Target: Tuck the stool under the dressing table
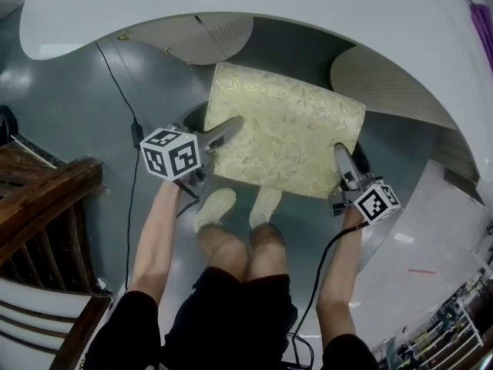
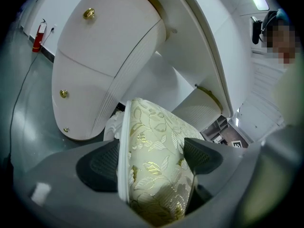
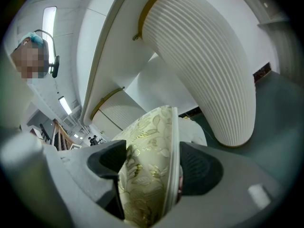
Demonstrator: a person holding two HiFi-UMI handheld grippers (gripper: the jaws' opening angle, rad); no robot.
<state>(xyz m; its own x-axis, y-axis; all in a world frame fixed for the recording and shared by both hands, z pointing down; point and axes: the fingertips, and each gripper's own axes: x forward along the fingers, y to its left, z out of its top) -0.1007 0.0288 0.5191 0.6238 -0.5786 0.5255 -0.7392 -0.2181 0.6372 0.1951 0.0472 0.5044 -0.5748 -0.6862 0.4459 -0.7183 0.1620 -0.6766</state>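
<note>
1. While the left gripper (image 2: pixel 152 158) clamps the left end of the cushion (image 2: pixel 152 141), jaws wide, one pad on the piped edge and one on the brocade top, the right gripper (image 3: pixel 154 163) does the same on the right end. Both grips look full, with nothing else between the jaws.
2. Cushion is the seat of the stool (image 1: pixel 285 129), held end to end in front of the person, whose shoes (image 1: pixel 214 206) sit just behind its near edge. Legs are mostly hidden under the seat.
3. Stool sits at the mouth of the knee gap of the dressing table (image 1: pixel 323 14), between the drawer pedestal (image 1: pixel 192 37) and the ribbed pedestal (image 1: pixel 385 79). Far edge is near the table's curved front rim; most of the seat looks to be out in front.
4. Step in hand, my read: push-in. Grip done, tuck not finished.
5. Next move calls for a straight, even shove from both hands into the gap, seat centred so neither corner clips a pedestal. Cable (image 1: pixel 131 176) on the floor (image 1: pixel 69 114) lies off to the left, out of the path.
</note>
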